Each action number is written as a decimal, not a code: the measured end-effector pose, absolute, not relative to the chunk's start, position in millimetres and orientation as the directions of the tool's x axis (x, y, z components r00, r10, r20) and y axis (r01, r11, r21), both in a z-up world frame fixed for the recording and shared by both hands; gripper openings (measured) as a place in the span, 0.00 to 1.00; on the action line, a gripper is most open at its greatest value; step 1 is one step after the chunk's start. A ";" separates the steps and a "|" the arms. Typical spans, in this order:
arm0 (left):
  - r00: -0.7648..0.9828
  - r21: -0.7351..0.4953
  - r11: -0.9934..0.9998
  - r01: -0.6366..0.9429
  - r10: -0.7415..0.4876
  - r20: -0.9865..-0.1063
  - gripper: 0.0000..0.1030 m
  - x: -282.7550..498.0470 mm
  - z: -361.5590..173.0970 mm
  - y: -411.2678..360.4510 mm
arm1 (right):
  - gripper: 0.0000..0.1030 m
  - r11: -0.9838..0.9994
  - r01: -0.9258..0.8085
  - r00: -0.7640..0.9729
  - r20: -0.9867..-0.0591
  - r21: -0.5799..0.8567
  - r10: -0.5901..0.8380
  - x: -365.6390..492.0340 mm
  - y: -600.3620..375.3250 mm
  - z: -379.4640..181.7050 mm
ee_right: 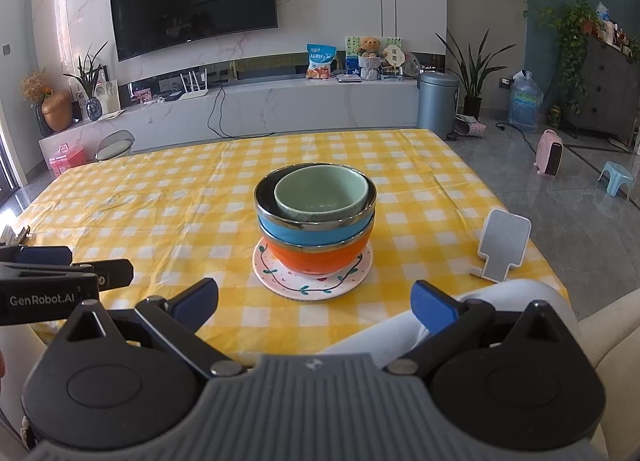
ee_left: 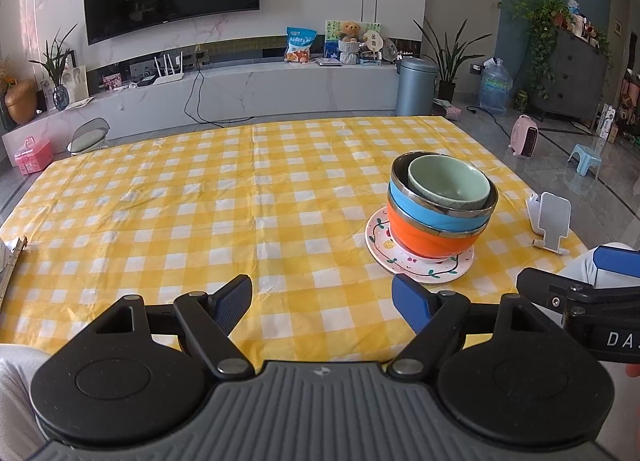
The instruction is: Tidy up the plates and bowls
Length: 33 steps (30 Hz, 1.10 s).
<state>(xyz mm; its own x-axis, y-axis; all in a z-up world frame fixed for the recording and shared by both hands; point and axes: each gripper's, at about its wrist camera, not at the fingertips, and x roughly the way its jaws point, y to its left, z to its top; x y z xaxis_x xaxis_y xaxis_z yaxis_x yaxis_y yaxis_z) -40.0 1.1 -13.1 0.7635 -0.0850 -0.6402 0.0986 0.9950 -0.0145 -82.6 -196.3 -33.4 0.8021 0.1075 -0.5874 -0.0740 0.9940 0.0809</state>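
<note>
You are in a home living room: straight ahead of your tongs a large dark television (ee_right: 193,1) hangs on a marble-look wall above a long low media shelf (ee_right: 280,101) holding a white router (ee_right: 194,87), a teddy bear (ee_right: 370,47) and a snack bag (ee_right: 320,61). Just in front of your tongs lies a table under a yellow checked cloth (ee_right: 160,201). Off to the right stand potted plants (ee_right: 474,69), a water jug (ee_right: 524,101) and a small blue stool (ee_right: 616,177) on a glossy tiled floor.
</note>
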 end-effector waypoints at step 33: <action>0.761 -0.010 0.995 0.102 -0.085 -0.644 0.91 -40.3 -13.9 0.3 | 0.97 0.993 -0.079 0.802 -0.587 0.082 0.112 -80.8 -195.2 -35.5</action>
